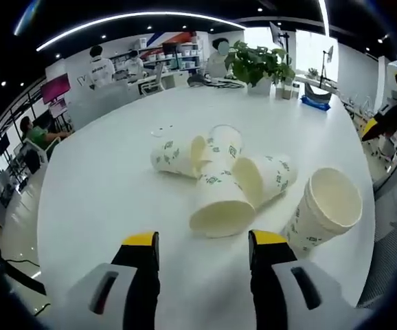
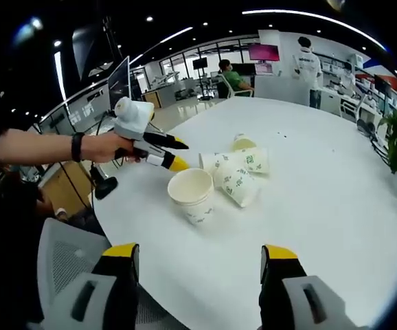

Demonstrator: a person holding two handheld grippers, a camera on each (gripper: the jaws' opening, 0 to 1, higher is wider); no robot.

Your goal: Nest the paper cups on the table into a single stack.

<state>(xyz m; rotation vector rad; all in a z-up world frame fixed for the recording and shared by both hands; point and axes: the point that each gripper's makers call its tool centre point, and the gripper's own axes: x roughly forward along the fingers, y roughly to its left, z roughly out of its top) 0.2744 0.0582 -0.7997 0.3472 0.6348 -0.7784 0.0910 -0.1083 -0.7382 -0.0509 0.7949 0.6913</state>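
Left gripper view: upright cup [image 1: 324,210] empty, four tipped cups [image 1: 219,175] beside it on table [image 1: 102,185]; both grippers gape, holding nothing.

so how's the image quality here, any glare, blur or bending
Left gripper view: fisheye bends the white table edge; bright window glare behind the potted plant; paper cups slightly soft. Right gripper view: ceiling light strips curve; upright cup casts only a faint shadow.

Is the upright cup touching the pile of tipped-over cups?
Apart. In the right gripper view, a strip of white table shows between the upright cup and the nearest of the tipped cups.
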